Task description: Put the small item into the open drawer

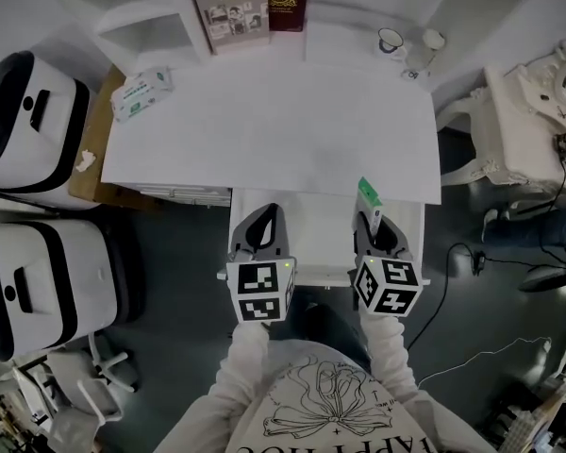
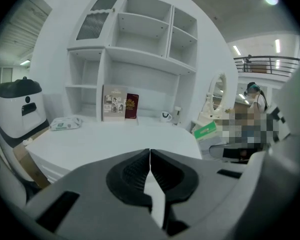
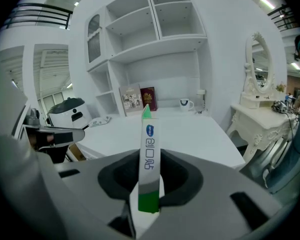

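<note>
The small item is a slim white and green box (image 3: 149,154), standing upright between the pads of my right gripper (image 3: 149,184), which is shut on it. In the head view the box (image 1: 369,194) pokes out ahead of the right gripper (image 1: 373,217), above the right part of the open white drawer (image 1: 321,239) under the desk's front edge. My left gripper (image 1: 267,213) hovers over the drawer's left part. Its jaws (image 2: 150,156) meet with nothing between them. The left gripper view also catches the box (image 2: 205,131) off to the right.
On the white desk (image 1: 274,130) sit a wipes pack (image 1: 140,92) at the left, two books (image 1: 250,8) against the shelf unit, and a mug (image 1: 391,41) at the back right. White appliances (image 1: 28,111) stand to the left, a dressing table (image 1: 533,111) to the right, and cables (image 1: 472,262) on the floor.
</note>
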Demonstrator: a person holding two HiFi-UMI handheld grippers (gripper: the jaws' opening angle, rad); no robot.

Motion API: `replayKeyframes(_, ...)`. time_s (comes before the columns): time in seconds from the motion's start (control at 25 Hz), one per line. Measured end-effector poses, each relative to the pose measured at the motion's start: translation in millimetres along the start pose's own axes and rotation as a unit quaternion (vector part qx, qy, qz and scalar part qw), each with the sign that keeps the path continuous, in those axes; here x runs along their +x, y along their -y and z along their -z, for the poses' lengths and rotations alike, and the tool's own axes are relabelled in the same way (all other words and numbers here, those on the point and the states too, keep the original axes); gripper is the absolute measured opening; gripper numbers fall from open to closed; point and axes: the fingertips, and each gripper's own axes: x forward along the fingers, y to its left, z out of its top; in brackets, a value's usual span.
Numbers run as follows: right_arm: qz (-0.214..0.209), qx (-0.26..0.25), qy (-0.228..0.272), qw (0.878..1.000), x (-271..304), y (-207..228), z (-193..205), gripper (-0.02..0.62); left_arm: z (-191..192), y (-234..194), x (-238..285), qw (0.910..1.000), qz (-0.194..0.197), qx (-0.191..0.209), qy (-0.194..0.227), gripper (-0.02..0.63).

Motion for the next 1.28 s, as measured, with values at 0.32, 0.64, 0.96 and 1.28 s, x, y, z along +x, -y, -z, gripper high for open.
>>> replayKeyframes(0.32,-0.004,-0.005,-0.044,0.999,21,-3,36,0.089,28,-6,18,0.9993,0.013,-0.002,-0.034,0.006)
replayKeyframes(0.64,-0.022,0.001,-0.098,0.995,47,-10,74,0.089,54,-19,32,0.9975,0.008,-0.012,-0.069,0.006)
replayKeyframes(0.96,-0.044,-0.005,-0.156,0.987,70,-9,119,0.089,83,-16,47,0.9950,0.004,-0.022,-0.097,0.006)
replayKeyframes(1.28,-0.049,-0.001,-0.209,0.977,99,-6,157,0.089,100,-21,58,0.9929,-0.006,-0.033,-0.114,0.006)
